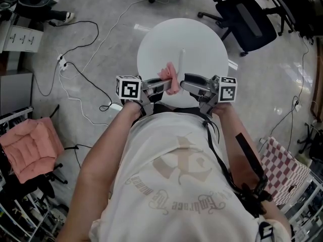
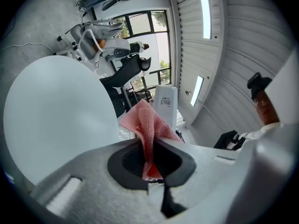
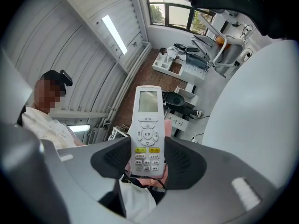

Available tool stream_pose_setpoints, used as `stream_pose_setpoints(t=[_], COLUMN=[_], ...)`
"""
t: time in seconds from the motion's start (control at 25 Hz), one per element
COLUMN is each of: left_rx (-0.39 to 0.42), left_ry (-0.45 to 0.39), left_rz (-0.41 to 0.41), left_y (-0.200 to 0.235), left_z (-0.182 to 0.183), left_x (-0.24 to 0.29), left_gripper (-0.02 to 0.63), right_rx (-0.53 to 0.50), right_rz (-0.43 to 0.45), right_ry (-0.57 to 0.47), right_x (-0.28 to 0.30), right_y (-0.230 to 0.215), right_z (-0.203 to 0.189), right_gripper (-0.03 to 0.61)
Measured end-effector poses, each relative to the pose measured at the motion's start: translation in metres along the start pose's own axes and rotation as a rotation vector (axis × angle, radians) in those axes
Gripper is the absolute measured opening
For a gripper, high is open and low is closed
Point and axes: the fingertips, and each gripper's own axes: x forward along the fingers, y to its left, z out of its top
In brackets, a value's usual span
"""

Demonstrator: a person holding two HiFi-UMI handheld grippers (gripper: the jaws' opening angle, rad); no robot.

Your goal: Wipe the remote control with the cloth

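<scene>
1. Remote control stands upright in the air over the round tabletop, its lower end clamped by the right tongs.
2. Pink cloth, pinched in the left tongs, meets the remote's back, so the wiping step looks to be in hand.
3. Next move: stroke the cloth along the casing.
4. Tabletop edge lies just below. Office chair is well apart, so there is room.

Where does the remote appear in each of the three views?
Head view: remote upper centre, edge-on over the table.
Left gripper view: remote centre, upright behind the cloth.
Right gripper view: remote centre, buttons showing, between the jaws.
Shared landmark: the round white table.
</scene>
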Motion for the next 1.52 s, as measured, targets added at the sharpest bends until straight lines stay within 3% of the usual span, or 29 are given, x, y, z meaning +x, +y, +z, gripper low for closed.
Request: stream_pose_setpoints(t=[0.24,0.48,0.68,0.92,1.08,1.24,1.52], left_rx=[-0.018,0.006,-0.075,-0.077,-0.088,0.001,-0.032], left_ry=[0.007,-0.105,-0.223,-0.332,-0.348,-0.315,-0.253], left_rz=[-0.001,-0.019,-0.055,0.016,0.13,0.229,0.335], left_y=[0.003,-0.002,-0.005,0.013,0.037,0.052,0.076], left_z=[-0.007,0.026,0.058,0.077,0.07,0.062,0.019], left_x=[-0.003,-0.008,-0.014,-0.029,-0.043,-0.053,-0.057], left_gripper=[0.017,0.017,0.017,0.017,0.018,0.018,0.018], right_rx=[0.005,0.008,0.026,0.039,0.066,0.091,0.103], right_rz=[0.012,0.018,0.016,-0.027,-0.107,-0.255,-0.509], right_ry=[0.025,0.121,0.183,0.256,0.27,0.314,0.396], right_x=[0.002,0.003,0.007,0.001,-0.006,-0.02,-0.034], right_y=[0.001,0.001,-0.005,-0.02,-0.044,-0.08,-0.14], right_z=[-0.004,-0.031,-0.044,-0.061,-0.067,-0.069,-0.063], right_gripper=[0.232,0.232,0.232,0.232,0.232,0.232,0.232])
